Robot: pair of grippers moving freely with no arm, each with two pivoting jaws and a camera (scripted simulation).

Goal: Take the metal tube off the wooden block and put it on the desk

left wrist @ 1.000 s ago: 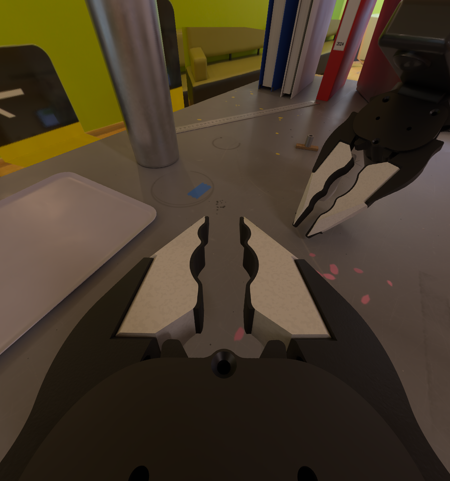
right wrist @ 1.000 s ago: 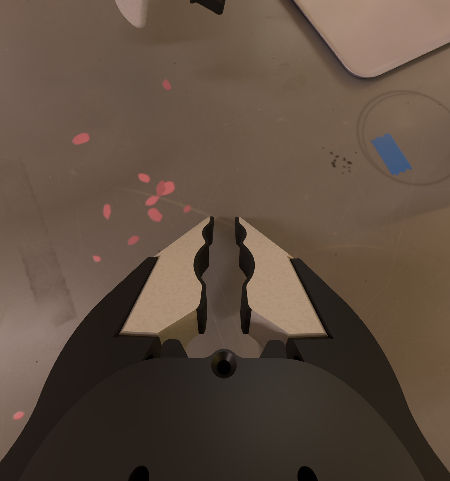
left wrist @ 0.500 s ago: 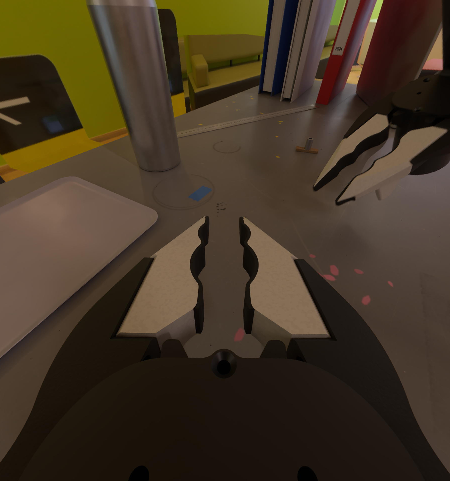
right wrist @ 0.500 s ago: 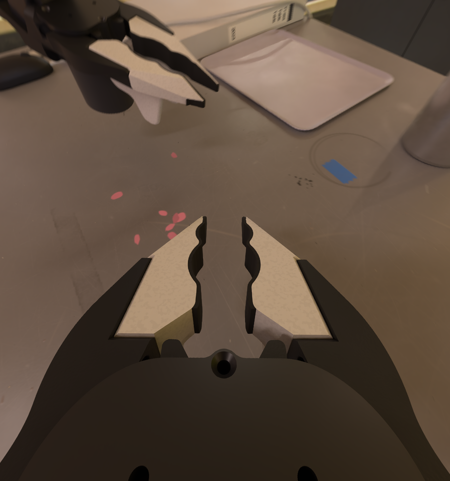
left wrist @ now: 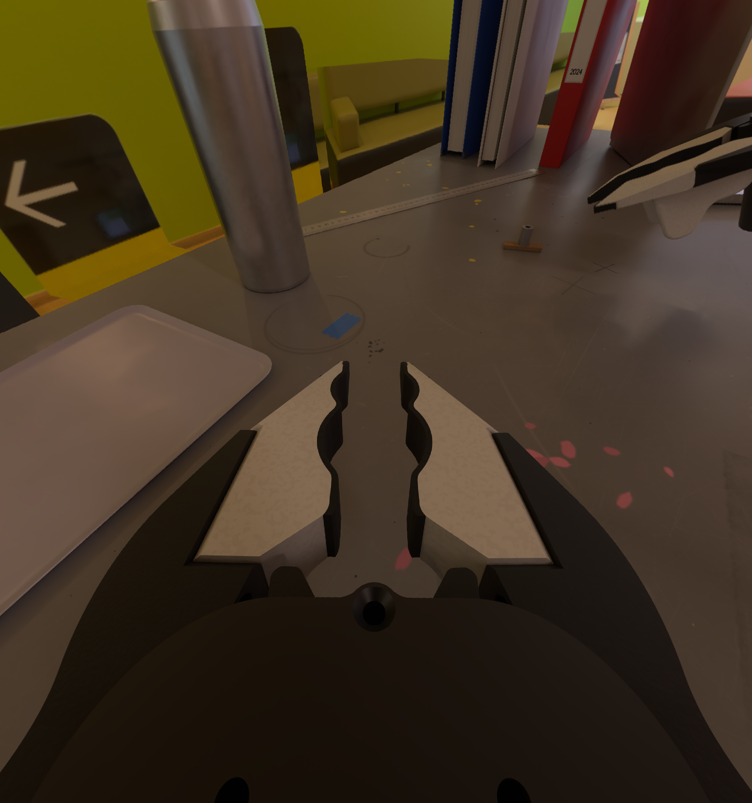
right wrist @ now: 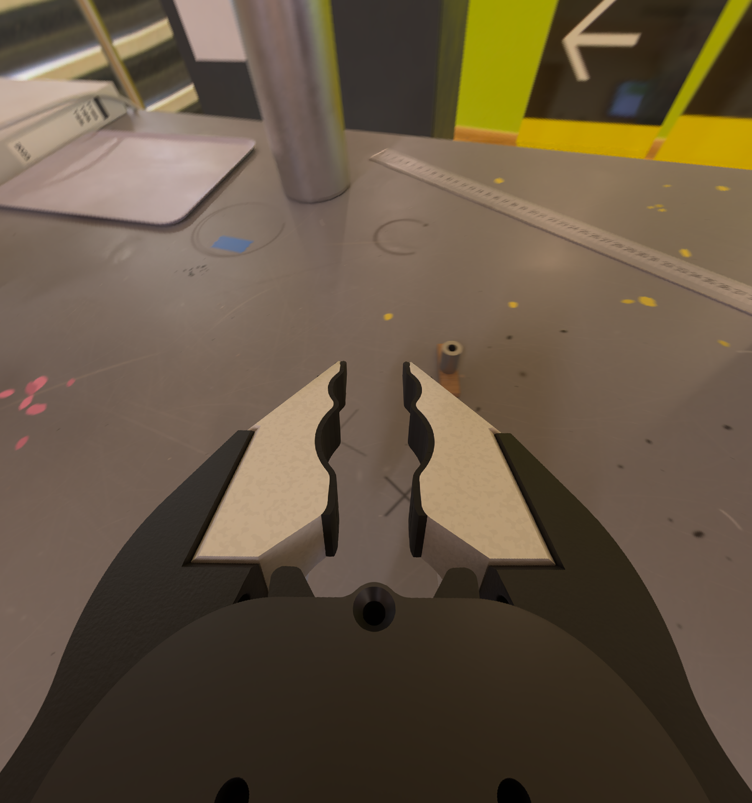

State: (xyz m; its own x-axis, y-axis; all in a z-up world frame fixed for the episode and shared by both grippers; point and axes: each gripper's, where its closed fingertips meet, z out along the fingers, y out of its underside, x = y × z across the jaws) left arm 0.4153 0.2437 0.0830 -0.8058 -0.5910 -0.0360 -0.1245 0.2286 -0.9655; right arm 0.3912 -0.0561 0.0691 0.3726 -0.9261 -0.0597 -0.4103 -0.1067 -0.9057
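A small grey metal tube (right wrist: 451,357) stands upright on a flat wooden block (right wrist: 449,380) on the grey desk. It sits just beyond my right gripper's right fingertip. The tube (left wrist: 527,235) and block (left wrist: 523,247) also show far off in the left wrist view. My right gripper (right wrist: 374,367) is open and empty, above the desk; it also shows at the right edge of the left wrist view (left wrist: 596,204). My left gripper (left wrist: 374,367) is open and empty, low over the desk, far from the tube.
A tall metal cylinder (left wrist: 235,165) stands on the desk, also in the right wrist view (right wrist: 300,100). A pale tray (left wrist: 87,417) lies at the left. Binders (left wrist: 509,78) stand at the back. A metal ruler (right wrist: 583,234) lies beyond the tube. A blue tape patch (left wrist: 341,326) marks the desk.
My right gripper has swung up from looking down at the desk and turned toward the tube, and its jaws have opened wider. My left gripper has barely moved.
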